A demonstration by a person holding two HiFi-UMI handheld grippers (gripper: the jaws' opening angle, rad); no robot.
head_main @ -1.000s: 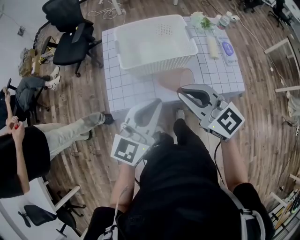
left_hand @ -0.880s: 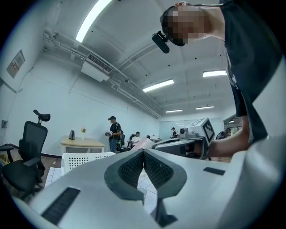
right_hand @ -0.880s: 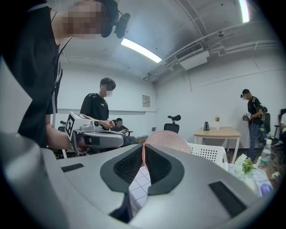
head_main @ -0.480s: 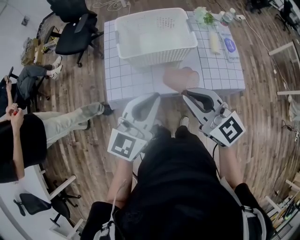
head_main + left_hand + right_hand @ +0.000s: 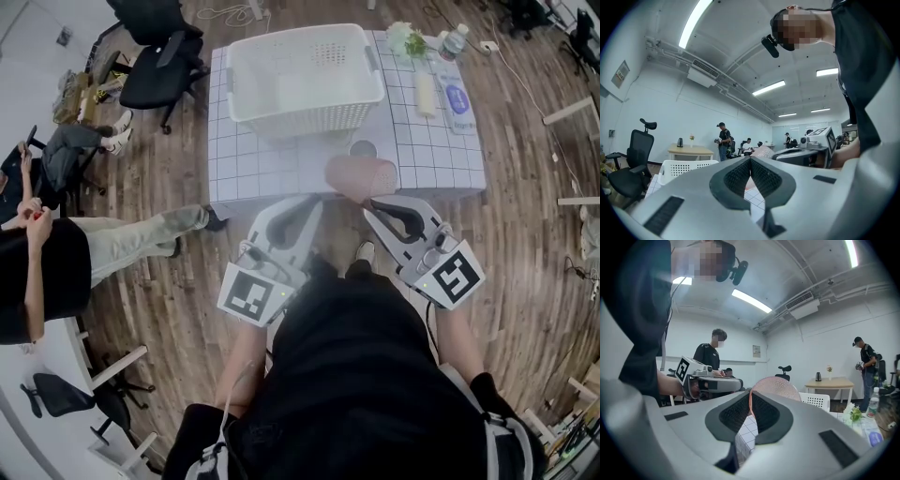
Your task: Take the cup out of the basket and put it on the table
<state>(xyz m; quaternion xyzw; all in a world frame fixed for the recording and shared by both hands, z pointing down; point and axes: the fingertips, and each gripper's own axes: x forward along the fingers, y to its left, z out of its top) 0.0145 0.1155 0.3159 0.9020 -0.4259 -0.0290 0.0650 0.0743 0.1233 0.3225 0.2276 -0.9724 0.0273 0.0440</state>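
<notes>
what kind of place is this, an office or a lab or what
Likely an open-plan office or lab workspace: black office chairs on a wood floor, strip ceiling lights, and several people in the background.

The basket is set on the far part of the table, with a bottle to its right. The cup is held at the table's near edge, before the basket, in the right gripper, with the left gripper just left of it.
</notes>
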